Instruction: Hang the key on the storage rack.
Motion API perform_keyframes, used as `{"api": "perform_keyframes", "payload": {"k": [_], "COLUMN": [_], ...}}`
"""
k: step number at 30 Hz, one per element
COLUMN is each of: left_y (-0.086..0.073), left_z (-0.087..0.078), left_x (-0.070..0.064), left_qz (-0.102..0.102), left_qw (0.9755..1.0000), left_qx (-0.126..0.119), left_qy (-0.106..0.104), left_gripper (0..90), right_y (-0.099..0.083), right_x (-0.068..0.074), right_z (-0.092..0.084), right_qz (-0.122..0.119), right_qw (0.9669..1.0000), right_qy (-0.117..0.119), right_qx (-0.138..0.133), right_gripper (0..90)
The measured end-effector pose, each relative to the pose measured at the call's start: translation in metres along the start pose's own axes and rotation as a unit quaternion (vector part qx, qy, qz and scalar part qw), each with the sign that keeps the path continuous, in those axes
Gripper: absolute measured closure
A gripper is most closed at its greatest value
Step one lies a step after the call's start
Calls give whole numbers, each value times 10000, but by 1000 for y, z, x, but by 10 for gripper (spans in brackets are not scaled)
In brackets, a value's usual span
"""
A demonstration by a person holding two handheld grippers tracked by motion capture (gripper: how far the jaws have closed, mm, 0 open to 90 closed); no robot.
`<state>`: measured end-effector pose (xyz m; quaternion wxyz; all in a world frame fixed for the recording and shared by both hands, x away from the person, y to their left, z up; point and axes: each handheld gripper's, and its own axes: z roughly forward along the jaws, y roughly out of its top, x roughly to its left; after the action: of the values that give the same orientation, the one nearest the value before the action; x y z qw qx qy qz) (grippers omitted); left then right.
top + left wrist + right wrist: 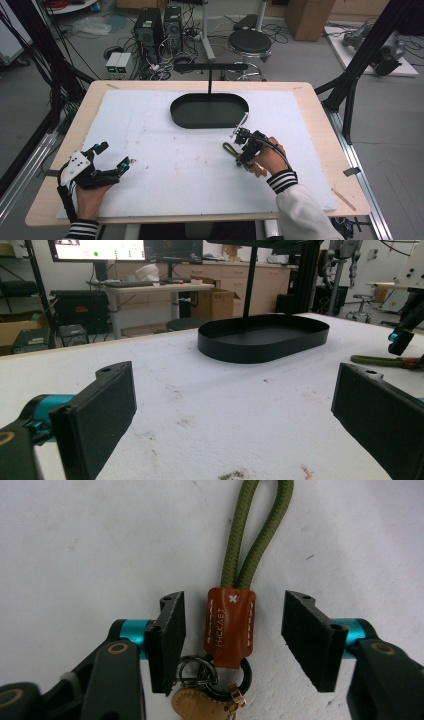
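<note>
Orange-tabbed keychain [230, 627] lies between the down-tilted right gripper's [232, 640] parted jaws.

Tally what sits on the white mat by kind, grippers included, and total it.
Handheld grippers: 2, left gripper and right gripper
Black oval tray: 1
Keychain with green cord loop: 1
Total: 4
</note>
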<state>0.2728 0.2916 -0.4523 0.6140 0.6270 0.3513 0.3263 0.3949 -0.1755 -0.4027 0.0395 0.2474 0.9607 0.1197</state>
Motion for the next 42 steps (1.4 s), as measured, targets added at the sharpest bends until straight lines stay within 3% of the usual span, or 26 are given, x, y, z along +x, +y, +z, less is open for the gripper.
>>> {"api": "perform_keyframes", "payload": {"k": [13,14,18,24,31,36,38,41,42], "left_y": [0,0,0,0,0,0,0,0,0], "left_z": [0,0,0,0,0,0,0,0,0], "left_x": [0,0,0,0,0,0,0,0,0], "left_qz": [-28,-29,-30,-30,-30,-26,-22,-26,-30], "left_qw": [10000,10000,10000,10000,10000,10000,10000,10000,10000], "left_qx": [-5,-5,-7,-12,-13,-10,-7,-14,-19], "left_qy": [3,3,2,4,5,7,4,7,6], "left_gripper": [46,46,46,46,46,46,46,46,46], "right_y": [4,4,4,3,1,-3,-6,-7,-9], "right_x": [-1,-2,-2,-4,-6,-10,-13,-15,-17], "right_z": [4,5,5,3,-3,-11,-18,-22,-27], "right_qz": [-6,-41,3,-36,-36,139,219,276,307], "right_qw": [9998,9997,9997,9997,9994,9982,9963,9946,9919], "right_qy": [62,89,135,189,312,342,343,319,245], "right_qx": [164,219,222,167,-117,-467,-752,-943,-1209], "right_gripper": [600,656,709,730,733,734,735,735,734]}}
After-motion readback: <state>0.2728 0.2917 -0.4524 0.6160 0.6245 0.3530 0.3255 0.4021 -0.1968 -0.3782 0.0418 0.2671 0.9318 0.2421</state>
